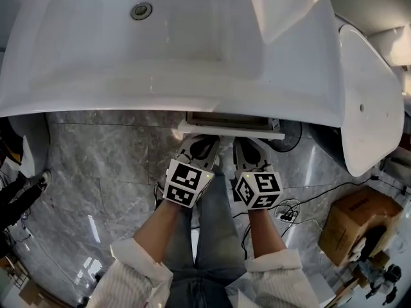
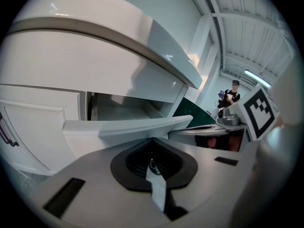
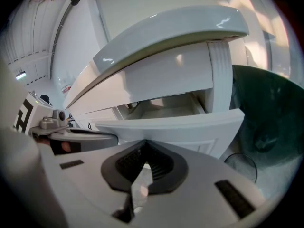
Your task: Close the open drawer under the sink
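The white drawer under the sink stands partly open, its front panel showing just past the basin's front edge. Both grippers are side by side with their tips at that panel. My left gripper is shut, and in the left gripper view its tips meet the drawer front, with the open drawer cavity behind. My right gripper is also shut; in the right gripper view its tips touch the drawer front. Nothing is held in either one.
A white toilet stands right of the sink. A cardboard box and cables lie on the grey marble floor at the right. A dark green bin sits beside the cabinet. A person stands far off.
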{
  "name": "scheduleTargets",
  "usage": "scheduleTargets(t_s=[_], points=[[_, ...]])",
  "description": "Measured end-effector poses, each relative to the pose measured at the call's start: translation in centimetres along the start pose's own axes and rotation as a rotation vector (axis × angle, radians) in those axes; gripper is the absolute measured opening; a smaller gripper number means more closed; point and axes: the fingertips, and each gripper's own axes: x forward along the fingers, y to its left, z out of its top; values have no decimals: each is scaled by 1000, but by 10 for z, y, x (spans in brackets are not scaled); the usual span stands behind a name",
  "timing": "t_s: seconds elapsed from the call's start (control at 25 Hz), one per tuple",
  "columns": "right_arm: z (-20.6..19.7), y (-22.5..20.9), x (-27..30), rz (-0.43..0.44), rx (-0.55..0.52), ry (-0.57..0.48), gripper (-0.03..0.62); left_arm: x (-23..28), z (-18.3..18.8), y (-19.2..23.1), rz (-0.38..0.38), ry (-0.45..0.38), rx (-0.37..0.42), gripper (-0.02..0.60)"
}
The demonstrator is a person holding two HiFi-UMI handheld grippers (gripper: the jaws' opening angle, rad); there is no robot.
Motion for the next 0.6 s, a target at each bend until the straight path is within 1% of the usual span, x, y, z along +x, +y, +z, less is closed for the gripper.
scheduleTargets(t_s=[0.24, 0.6], points=[[7, -2, 8, 3, -6, -3, 9, 5, 8, 6, 7, -3, 8, 15], [19, -7, 18, 0, -27, -23, 9, 13, 21, 15, 10, -22, 45, 15]])
